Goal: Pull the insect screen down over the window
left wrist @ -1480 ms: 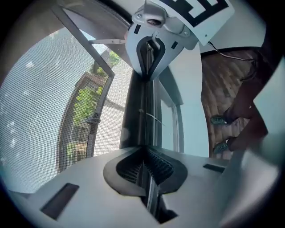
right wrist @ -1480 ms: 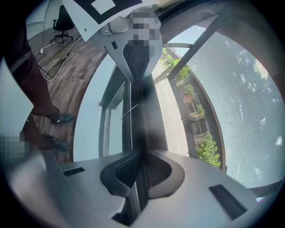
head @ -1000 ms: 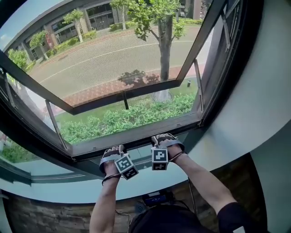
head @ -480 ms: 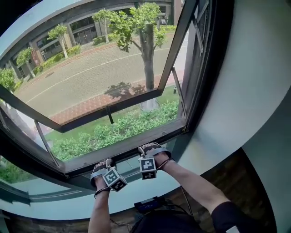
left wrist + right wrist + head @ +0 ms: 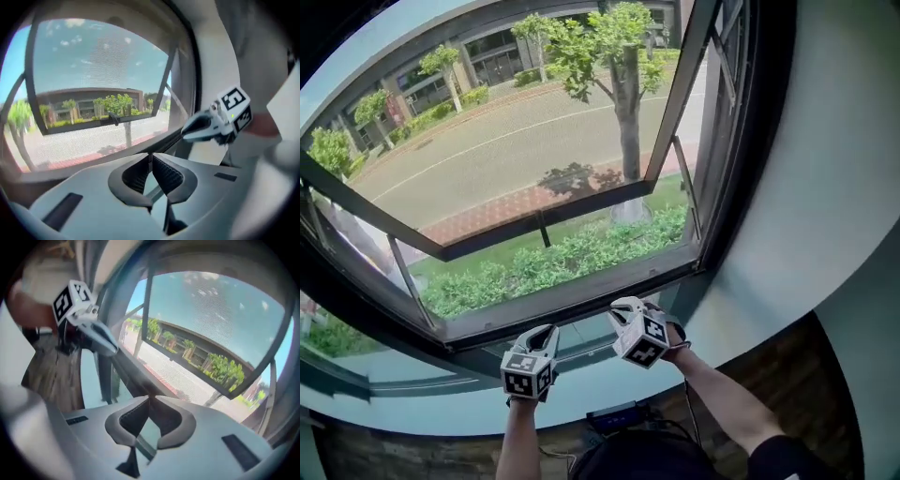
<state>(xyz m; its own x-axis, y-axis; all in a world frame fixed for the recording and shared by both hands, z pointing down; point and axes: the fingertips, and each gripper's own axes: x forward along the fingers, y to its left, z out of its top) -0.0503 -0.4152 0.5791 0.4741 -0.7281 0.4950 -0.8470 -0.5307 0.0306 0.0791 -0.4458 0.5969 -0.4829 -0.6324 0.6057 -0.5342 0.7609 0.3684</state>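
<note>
Window-side, the grey mesh insect screen [image 5: 534,216] spans nine-to-three at twelve o'clock of the left tool [image 5: 546,333] and right tool [image 5: 625,309], both empty, near-closed jaws just easing apart.

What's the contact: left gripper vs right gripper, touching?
Apart. Head view shows a plain gap between left gripper and right gripper. Both pairs of jaws have just been opening slightly, nothing between them.

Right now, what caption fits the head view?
Grey mesh insect screen down over the dark-framed window; left hand-held gripper and right hand-held gripper, jaws just opening, empty, near its bottom rail.
</note>
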